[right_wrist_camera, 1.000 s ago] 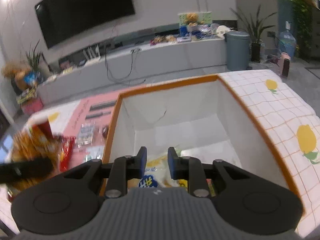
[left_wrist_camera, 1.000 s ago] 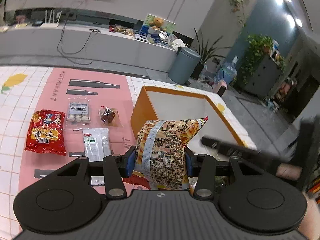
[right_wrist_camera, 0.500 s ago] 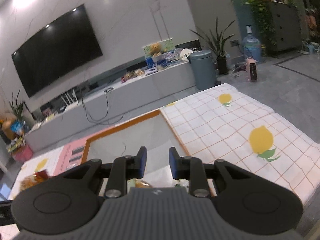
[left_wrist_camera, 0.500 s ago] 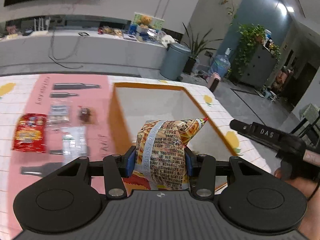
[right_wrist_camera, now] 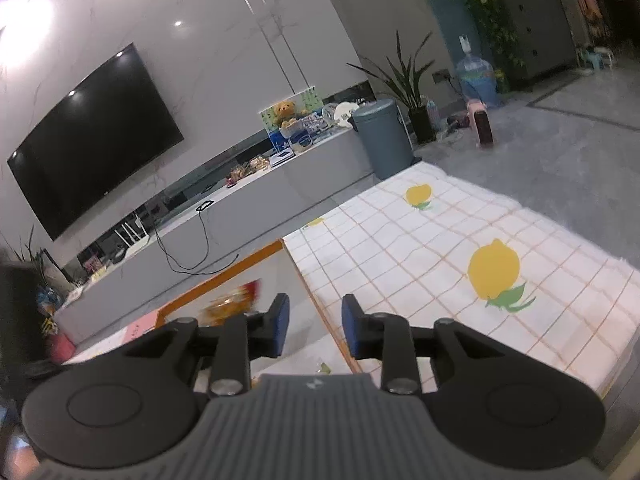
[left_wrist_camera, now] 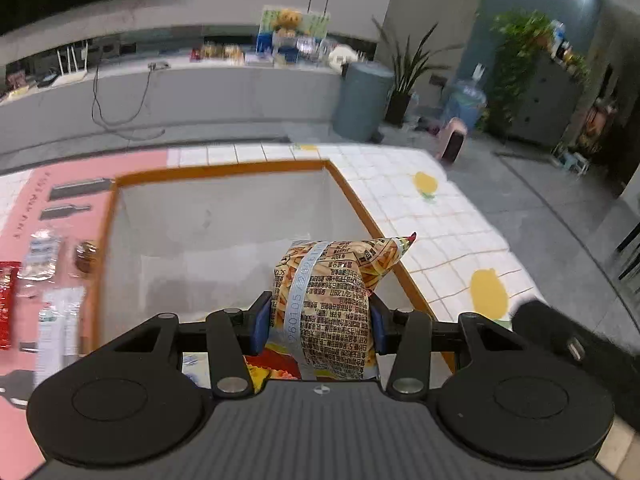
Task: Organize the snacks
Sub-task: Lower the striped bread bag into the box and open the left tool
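Observation:
A yellow-orange snack bag (left_wrist_camera: 328, 304) with printed text is upright between the blue pads of my left gripper (left_wrist_camera: 320, 322), which is shut on it. It hangs over the near right part of an orange-rimmed white box (left_wrist_camera: 224, 172). Other packets lie low in the box's near end, mostly hidden by the gripper. In the right wrist view, my right gripper (right_wrist_camera: 316, 326) sits above the box's right rim (right_wrist_camera: 240, 262). Its jaws are opening and nothing is between them. The held snack bag (right_wrist_camera: 232, 302) shows blurred to its left.
On the pink mat (left_wrist_camera: 24, 216) left of the box lie a red packet (left_wrist_camera: 6, 304), a clear packet (left_wrist_camera: 40, 254), a brown sweet (left_wrist_camera: 86, 256) and white sachets (left_wrist_camera: 58, 320). The lemon-print tablecloth (right_wrist_camera: 440, 248) spreads right of the box to the table edge.
My left gripper carried the snack bag rightward, from the box's left wall to over its inside. My right gripper rose out of the box, swung right, and its jaws parted slightly.

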Demonstrator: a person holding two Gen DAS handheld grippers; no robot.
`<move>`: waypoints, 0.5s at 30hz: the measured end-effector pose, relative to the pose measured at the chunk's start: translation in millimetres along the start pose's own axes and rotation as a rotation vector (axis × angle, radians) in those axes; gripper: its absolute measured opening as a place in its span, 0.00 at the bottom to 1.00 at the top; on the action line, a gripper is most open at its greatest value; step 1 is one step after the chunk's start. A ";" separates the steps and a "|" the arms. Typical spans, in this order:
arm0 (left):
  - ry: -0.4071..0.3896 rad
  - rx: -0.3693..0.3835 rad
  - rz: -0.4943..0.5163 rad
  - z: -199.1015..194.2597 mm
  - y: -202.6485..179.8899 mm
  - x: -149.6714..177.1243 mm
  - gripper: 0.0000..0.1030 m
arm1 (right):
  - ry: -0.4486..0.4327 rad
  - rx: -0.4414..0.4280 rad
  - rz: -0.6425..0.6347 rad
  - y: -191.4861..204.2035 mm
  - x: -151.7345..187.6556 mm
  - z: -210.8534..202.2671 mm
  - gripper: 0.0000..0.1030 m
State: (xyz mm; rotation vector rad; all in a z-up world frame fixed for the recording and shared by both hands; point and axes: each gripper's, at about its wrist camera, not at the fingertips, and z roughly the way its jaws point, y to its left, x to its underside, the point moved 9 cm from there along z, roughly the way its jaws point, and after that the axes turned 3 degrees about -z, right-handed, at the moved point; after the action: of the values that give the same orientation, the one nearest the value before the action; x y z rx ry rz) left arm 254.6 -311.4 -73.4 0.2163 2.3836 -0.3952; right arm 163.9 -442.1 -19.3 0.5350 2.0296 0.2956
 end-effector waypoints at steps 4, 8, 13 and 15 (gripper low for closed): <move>0.019 -0.047 -0.037 28.1 -4.3 -1.9 0.52 | -0.004 -0.078 0.056 3.8 -0.9 -2.0 0.27; 0.058 -0.080 -0.090 46.9 3.1 4.1 0.52 | -0.026 -0.104 0.084 2.0 -5.8 -8.0 0.27; 0.123 -0.037 -0.147 55.7 10.3 11.3 0.58 | -0.031 -0.074 0.113 -8.1 -7.1 -9.5 0.27; 0.136 -0.019 -0.153 55.1 13.5 11.5 0.76 | -0.031 -0.107 0.152 -10.5 -7.9 -10.6 0.27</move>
State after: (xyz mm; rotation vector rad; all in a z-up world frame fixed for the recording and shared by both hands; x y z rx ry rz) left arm 283.7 -316.9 -123.2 0.0528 2.5454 -0.4411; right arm 155.4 -455.0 -12.5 0.6245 1.9346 0.4823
